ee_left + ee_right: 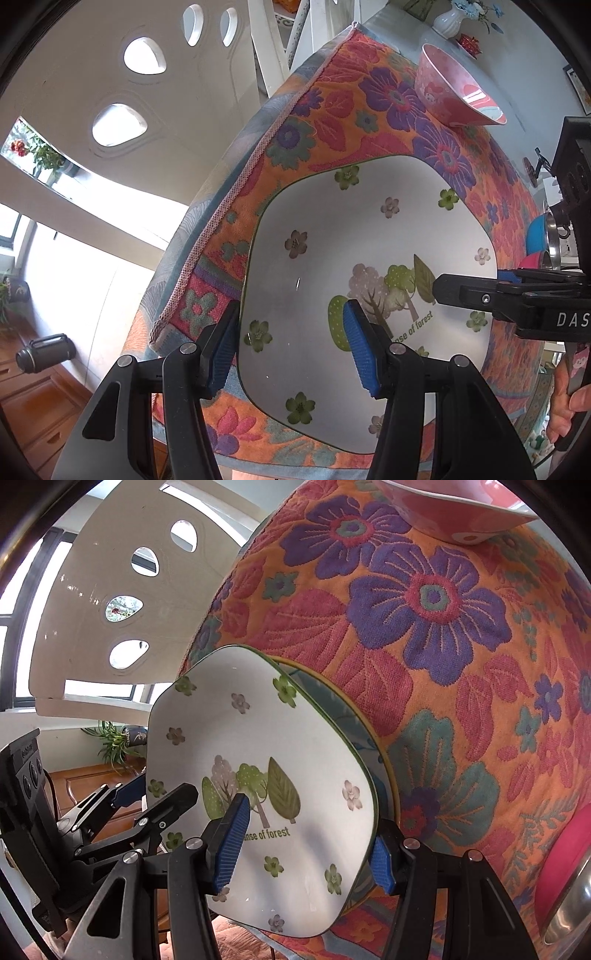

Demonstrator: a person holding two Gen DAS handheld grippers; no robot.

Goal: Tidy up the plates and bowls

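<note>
Two grippers are engaged on one item, a white square plate (258, 794) printed with trees and small flowers. The left gripper (291, 347) has its jaws roughly half open, straddling the plate's left rim: one blue pad sits outside the edge, the other over the plate face. Whether the pads actually press on the rim cannot be told from the left wrist view. The right gripper (306, 849) is likewise about half open, spanning the plate's opposite rim, one pad on the face near the printed lettering, the other behind the edge; firm contact cannot be confirmed.

In the right wrist view the plate appears tilted up off the floral tablecloth (461, 709), and a second dish with a yellow-green rim (354, 716) shows directly behind or beneath it. Judged on that, the plate is either being stacked on or lifted from this dish; which one cannot be determined.

Further off, a pink bowl (456, 88) stands alone on the cloth, well apart from the plate. At the right edge a steel bowl (569, 897) beside something pink (565, 860) is partly visible.

Assessment: organizing is at an early to middle stage. One plate is in hand; the pink bowl, at minimum, is not yet grouped with anything.
</note>
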